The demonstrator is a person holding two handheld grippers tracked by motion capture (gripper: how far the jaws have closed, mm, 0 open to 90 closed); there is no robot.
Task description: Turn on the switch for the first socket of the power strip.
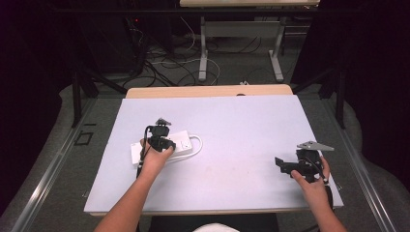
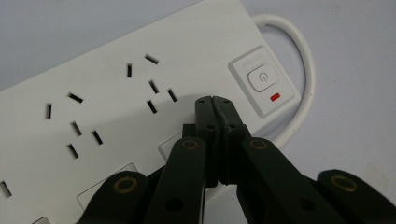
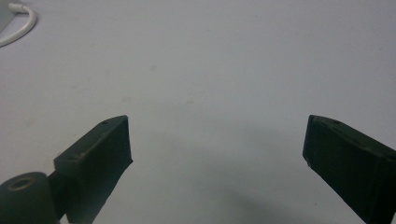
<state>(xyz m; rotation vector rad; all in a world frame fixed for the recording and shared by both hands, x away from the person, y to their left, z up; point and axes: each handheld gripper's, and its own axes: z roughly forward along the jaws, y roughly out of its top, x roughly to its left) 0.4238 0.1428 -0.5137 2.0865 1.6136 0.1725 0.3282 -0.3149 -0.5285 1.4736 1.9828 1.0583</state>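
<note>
Left tool (image 2: 215,100), jaws closed on nothing, hovers over the power strip (image 2: 116,107); right tool (image 3: 217,144) gapes above the worktop (image 1: 241,125).

Left forearm (image 1: 126,203) enters from the lower edge and angles forward; the left hand (image 1: 153,157) grips the left gripper (image 2: 215,100), whose jaws are pressed together tip to tip and point down and forward. Right forearm (image 1: 331,220) enters at the lower right; the right hand (image 1: 312,181) holds the right gripper (image 3: 217,140) low, pointing toward the left, its jaws spread wide apart with nothing between them.
</note>
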